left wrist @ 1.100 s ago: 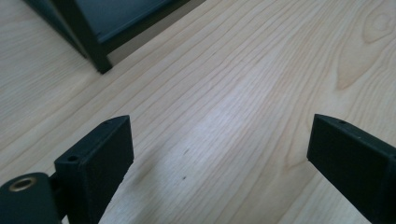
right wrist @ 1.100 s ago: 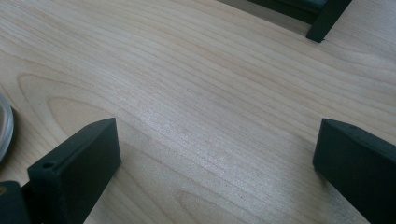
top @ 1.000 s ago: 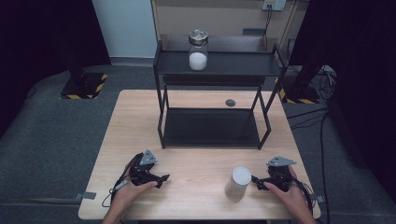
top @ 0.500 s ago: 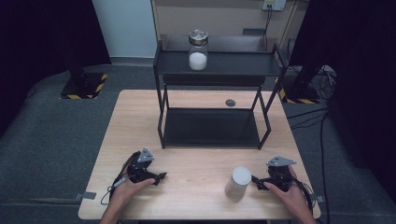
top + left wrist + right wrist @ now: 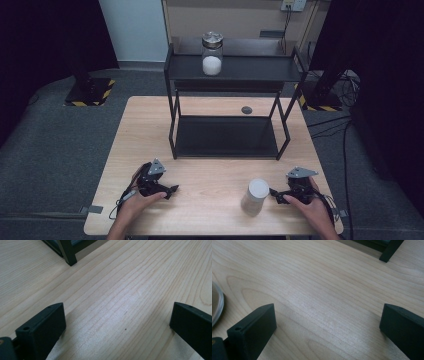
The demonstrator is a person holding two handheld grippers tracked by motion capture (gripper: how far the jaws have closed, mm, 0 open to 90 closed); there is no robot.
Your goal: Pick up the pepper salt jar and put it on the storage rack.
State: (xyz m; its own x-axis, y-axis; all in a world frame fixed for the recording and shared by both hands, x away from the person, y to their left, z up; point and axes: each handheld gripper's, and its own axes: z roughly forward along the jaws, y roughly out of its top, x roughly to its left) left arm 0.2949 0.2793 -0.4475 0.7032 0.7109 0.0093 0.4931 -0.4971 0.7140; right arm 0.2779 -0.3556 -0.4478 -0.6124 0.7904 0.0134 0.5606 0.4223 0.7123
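High view: unlabelled white jar (image 5: 254, 196) beside right gripper (image 5: 276, 192); both grippers' jaws apart, empty.

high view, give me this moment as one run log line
left hand-held gripper: open, just opened, nothing between | right hand-held gripper: open, beside jar | second jar: top shelf

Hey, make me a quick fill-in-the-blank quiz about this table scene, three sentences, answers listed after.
1. The glass jar with white powder stands on the shelf's ____ level.
2. The white-lidded jar on the table stands nearest the ____ tongs.
3. The left tongs have jaws that are ____, with nothing between them.

Missing words: top; right; open
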